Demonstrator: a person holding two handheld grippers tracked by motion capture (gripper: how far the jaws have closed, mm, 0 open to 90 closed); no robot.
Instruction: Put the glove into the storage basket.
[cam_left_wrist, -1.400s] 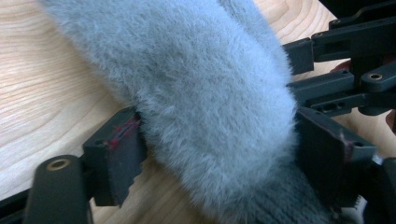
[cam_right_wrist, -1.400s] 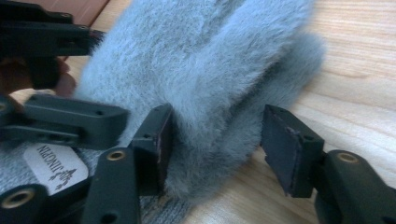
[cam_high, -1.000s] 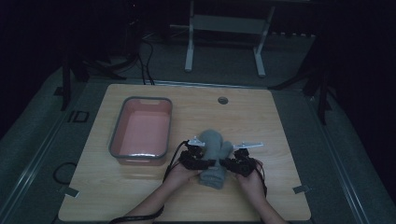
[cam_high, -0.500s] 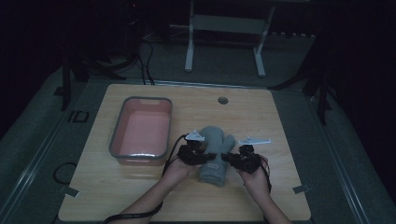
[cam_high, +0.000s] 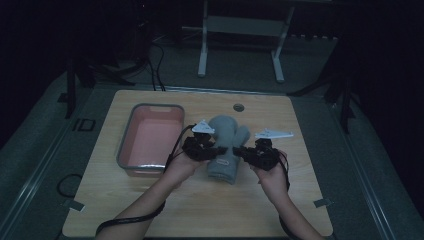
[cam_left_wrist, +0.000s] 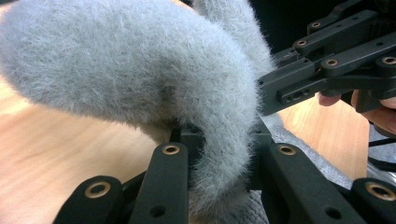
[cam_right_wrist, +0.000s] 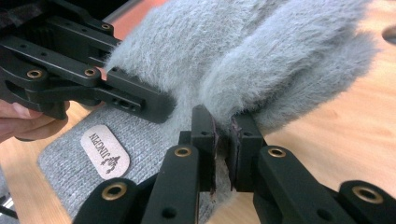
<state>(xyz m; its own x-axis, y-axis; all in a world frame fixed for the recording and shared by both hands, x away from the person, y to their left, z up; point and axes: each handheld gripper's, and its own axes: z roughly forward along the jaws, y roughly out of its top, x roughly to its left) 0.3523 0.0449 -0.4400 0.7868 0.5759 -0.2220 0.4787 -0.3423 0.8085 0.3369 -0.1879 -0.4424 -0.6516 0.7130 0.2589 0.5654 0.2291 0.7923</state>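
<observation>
Both grippers pinch the grey mitten (cam_high: 226, 145) lying mid-table beside the pink tray (cam_high: 150, 137). The left gripper (cam_high: 202, 149) has its jaws clamped on one fuzzy edge, the right gripper (cam_high: 250, 154) nearly closed on the other, likely to lift it evenly.

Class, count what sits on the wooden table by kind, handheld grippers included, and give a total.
Grey fuzzy mitten: 1
Pink tray: 1
Black grippers, left gripper and right gripper: 2
Total: 4
Each gripper pinches the mitten from its own side.
</observation>
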